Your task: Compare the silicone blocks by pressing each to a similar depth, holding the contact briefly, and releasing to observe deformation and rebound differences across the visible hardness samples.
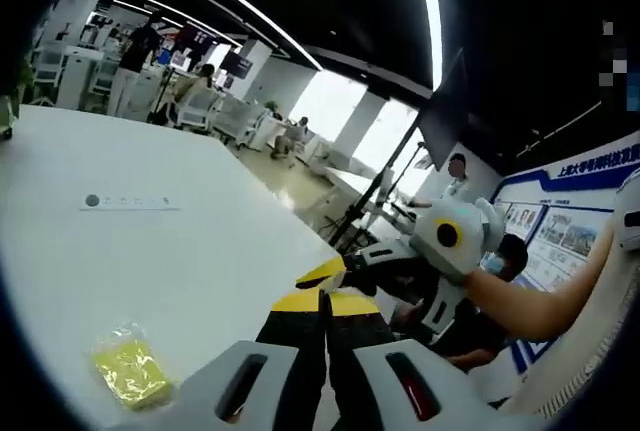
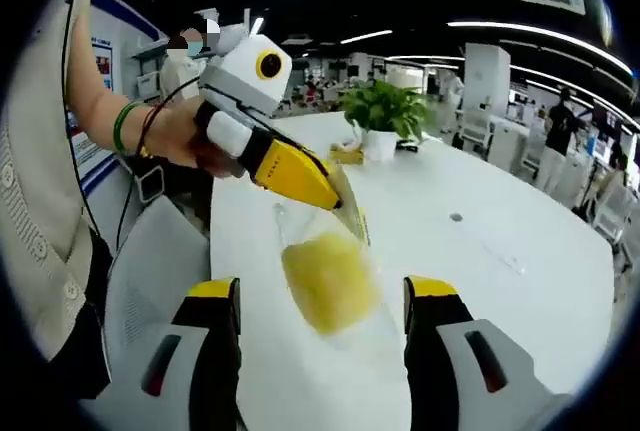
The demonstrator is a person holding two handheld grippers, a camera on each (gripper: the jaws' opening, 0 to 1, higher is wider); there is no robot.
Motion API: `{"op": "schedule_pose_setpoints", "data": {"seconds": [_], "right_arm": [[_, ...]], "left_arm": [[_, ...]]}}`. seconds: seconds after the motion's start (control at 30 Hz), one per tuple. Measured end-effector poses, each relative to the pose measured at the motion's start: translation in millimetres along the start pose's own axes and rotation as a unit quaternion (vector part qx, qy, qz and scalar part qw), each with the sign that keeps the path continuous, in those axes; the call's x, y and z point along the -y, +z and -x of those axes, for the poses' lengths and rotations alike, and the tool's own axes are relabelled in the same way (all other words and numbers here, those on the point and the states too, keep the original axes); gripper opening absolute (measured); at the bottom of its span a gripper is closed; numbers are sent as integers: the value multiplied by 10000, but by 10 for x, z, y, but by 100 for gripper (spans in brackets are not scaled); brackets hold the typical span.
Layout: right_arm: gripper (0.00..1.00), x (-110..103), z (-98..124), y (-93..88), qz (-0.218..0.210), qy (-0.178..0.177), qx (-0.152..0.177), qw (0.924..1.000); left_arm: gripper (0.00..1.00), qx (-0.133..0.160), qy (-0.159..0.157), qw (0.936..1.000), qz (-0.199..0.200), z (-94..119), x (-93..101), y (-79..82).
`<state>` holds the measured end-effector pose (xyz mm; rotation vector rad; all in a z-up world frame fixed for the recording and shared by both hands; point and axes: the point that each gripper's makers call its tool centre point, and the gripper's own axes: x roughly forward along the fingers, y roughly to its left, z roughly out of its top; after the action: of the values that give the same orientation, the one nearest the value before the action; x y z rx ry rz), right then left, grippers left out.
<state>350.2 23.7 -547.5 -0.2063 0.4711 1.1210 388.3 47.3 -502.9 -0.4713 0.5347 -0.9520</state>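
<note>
In the right gripper view the right gripper (image 2: 322, 301) stands wide, its yellow-tipped jaws apart at 7 and 5 o'clock, nothing between them but a blurred yellow silicone block in clear wrap (image 2: 330, 281) hanging at centre. The left gripper (image 2: 345, 206) comes in from 10 o'clock, jaws pinched narrow on the top of that wrap, above the white table (image 2: 500, 251). A potted plant (image 2: 382, 116) stands at 12 o'clock. In the left gripper view another wrapped yellow block (image 1: 130, 371) lies on the table at 8 o'clock
</note>
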Motion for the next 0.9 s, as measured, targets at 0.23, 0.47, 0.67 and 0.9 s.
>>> {"op": "schedule_pose_setpoints", "data": {"seconds": [0.23,0.47,0.67,0.9], "right_arm": [[75,167,295,-321,-425,-547,27,9976],[73,161,398,-640,-912,-684,-25,9935],[70,205,517,-914,-1395,-854,-101,9865],[68,231,474,-1052,-1489,-821,-296,9850]], "left_arm": [[0,111,188,9986,483,-396,-226,-150],[0,309,58,9848,1708,-784,-449,-349],[0,847,354,9558,2792,-946,-876,-432],[0,962,810,9494,2878,-898,-1305,-498]]}}
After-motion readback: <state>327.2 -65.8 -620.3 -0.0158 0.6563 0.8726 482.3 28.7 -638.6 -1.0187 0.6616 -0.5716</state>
